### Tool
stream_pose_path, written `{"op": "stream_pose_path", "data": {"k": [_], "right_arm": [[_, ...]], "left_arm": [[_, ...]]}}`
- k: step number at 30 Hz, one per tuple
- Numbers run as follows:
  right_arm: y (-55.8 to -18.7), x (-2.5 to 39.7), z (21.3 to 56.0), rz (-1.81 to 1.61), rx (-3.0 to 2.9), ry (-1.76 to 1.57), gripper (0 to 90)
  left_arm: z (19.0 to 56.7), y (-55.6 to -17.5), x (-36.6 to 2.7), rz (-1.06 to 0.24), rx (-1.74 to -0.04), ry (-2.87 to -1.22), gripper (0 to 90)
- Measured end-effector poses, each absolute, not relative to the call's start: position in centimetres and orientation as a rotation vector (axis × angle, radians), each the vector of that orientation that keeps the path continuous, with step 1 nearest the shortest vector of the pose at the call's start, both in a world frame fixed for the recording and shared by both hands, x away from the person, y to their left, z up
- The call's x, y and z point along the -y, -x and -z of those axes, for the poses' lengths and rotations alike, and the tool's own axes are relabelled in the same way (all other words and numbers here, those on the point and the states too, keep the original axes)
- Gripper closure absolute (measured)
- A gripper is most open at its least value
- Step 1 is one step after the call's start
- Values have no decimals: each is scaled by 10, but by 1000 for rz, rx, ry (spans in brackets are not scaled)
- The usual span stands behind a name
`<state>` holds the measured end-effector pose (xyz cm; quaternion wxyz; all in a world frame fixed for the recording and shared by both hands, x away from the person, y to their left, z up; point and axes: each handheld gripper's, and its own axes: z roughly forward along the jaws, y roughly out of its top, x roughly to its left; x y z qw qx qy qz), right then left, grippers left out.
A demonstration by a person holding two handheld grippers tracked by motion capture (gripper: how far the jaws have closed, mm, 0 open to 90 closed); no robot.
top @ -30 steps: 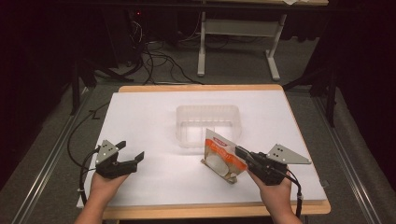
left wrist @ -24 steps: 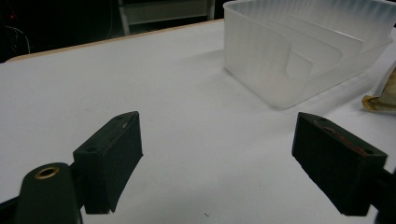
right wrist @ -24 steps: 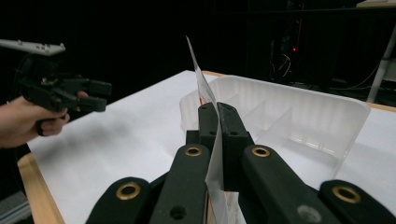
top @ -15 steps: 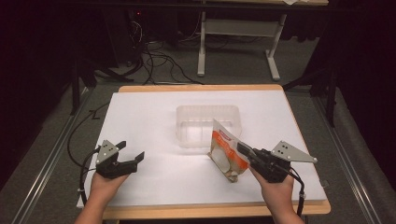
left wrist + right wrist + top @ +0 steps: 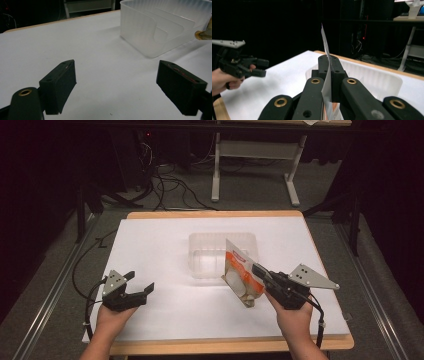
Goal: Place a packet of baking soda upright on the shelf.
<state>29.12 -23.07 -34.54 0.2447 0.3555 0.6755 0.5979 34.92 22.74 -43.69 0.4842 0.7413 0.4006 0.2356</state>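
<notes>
Over on the right side of the white-covered table, the person's right gripper has its two black jaws pressed together on the edge of a flat orange-and-white plastic retail packet. The packet is held up off the table, tilted, with its top corner pointing up and away. It hangs just in front of the near right corner of a clear, ribbed plastic tub that sits open near the middle of the table. From the right gripper view, the packet's thin card edge rises straight out from between the closed jaws, with the tub's rim right behind it.

The left gripper rests low at the table's near left, well apart from the tub, its jaws spread wide with nothing between them. The left gripper view looks across bare white tabletop toward the tub's wall.
</notes>
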Motion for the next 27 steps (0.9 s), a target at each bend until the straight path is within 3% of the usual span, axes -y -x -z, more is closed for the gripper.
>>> {"op": "stream_pose_path", "data": {"k": [6, 27], "right_arm": [[-295, 221, 325, -1656, -1815, -944, 900], [-329, 190, 306, -1674, -1769, -953, 900]], "left_arm": [[437, -349, -228, -572, -976, -1803, 166], [434, -347, -231, -572, -974, -1776, 166]]}}
